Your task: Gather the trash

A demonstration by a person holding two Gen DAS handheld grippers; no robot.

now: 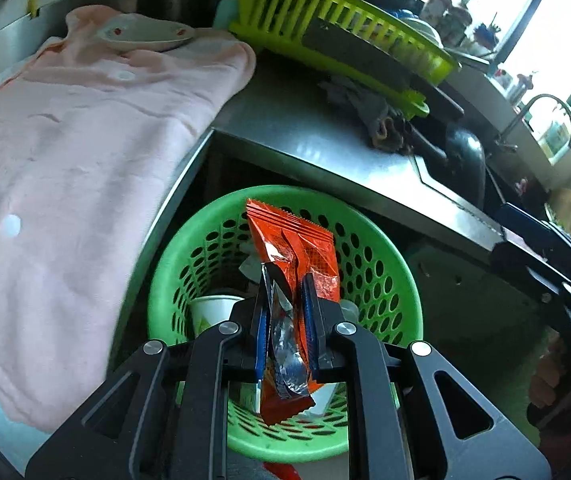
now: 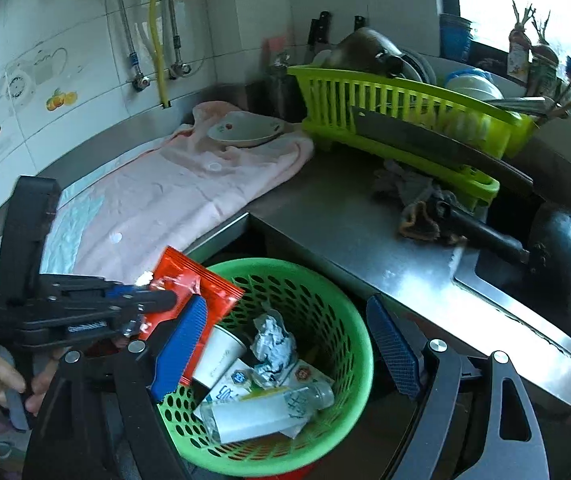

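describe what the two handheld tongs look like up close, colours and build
Both are matte black tools with angular linkage arms joined by round silver pivot pins. The left tongs carry blue ribbed pads on black fingers. The right tongs have the same blue pads, finely textured, on black arms with triangular cut-outs. In the right wrist view, the left tool shows small white lettering on its black body. No cables are visible.
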